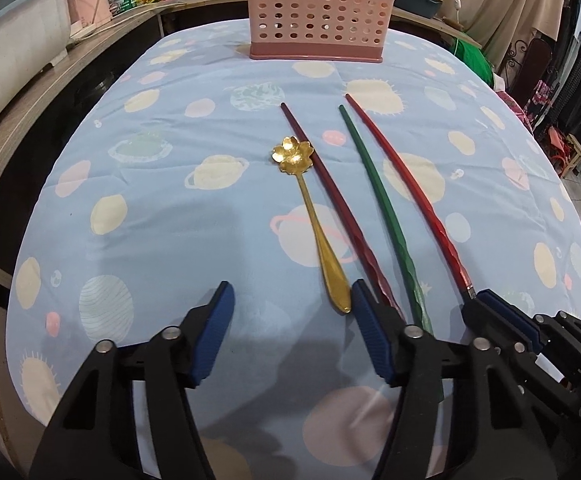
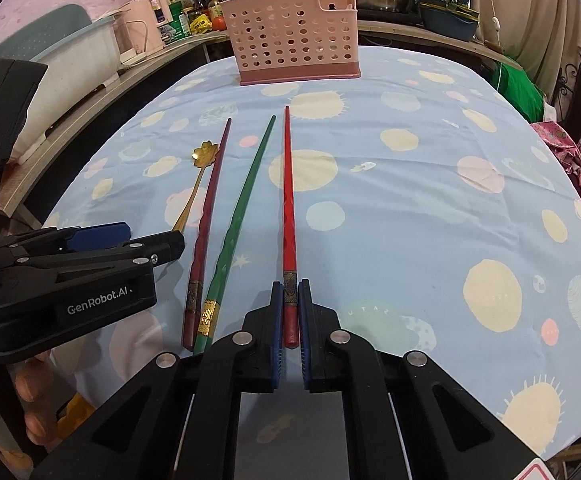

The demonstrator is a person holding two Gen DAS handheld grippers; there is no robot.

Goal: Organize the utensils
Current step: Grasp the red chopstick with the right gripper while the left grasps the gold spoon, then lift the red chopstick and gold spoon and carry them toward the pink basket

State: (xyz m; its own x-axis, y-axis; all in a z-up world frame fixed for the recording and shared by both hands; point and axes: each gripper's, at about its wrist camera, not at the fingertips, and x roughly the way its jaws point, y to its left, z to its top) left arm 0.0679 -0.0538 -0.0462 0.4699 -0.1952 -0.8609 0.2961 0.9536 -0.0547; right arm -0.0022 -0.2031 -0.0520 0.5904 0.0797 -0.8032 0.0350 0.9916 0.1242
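Clamped between my right claw [image 2: 290, 312] pads is the butt of the red chopstick [image 2: 287, 200], its tip aimed at twelve o'clock toward the pink basket [image 2: 296, 36]. At nine o'clock my left claw [image 1: 292, 300] gapes, gripping nothing, its right pad just beside the gold spoon [image 1: 310, 216] handle. Maroon chopstick [image 2: 210, 204] and green chopstick [image 2: 242, 208] lie between, on the blue cloth [image 2: 410, 208].
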